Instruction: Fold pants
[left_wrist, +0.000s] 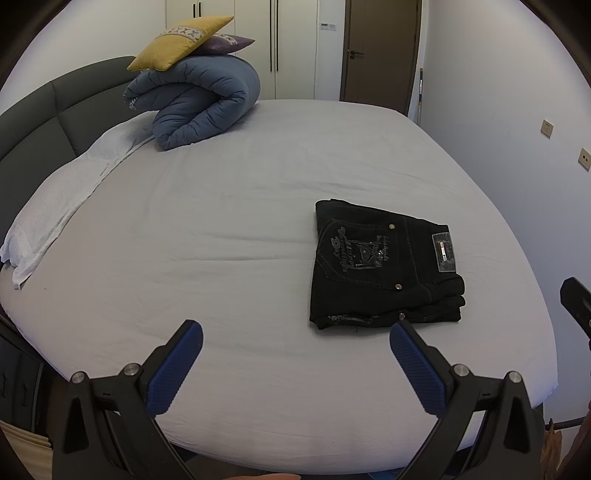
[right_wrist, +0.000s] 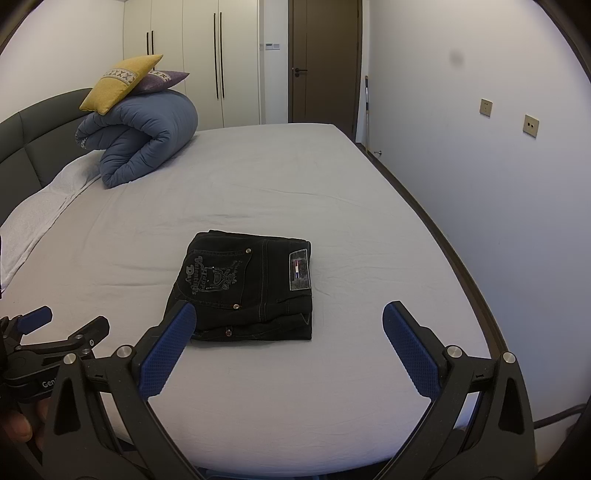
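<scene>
Black jeans (left_wrist: 384, 266) lie folded into a compact rectangle on the grey bed sheet (left_wrist: 221, 229), back pocket with embroidery and a waist label facing up. They also show in the right wrist view (right_wrist: 247, 288). My left gripper (left_wrist: 295, 332) is open and empty, held above the bed's near edge, to the left of and nearer than the jeans. My right gripper (right_wrist: 288, 314) is open and empty, just in front of the jeans and apart from them. The left gripper shows at the left edge of the right wrist view (right_wrist: 62, 328).
A rolled blue duvet (left_wrist: 199, 107) with a yellow cushion (left_wrist: 181, 42) and a purple cushion (left_wrist: 229, 42) sits at the far left by the grey headboard (left_wrist: 55, 107). A white towel (left_wrist: 62, 192) lies along the pillow side. A wall (right_wrist: 480, 166) runs along the bed's right.
</scene>
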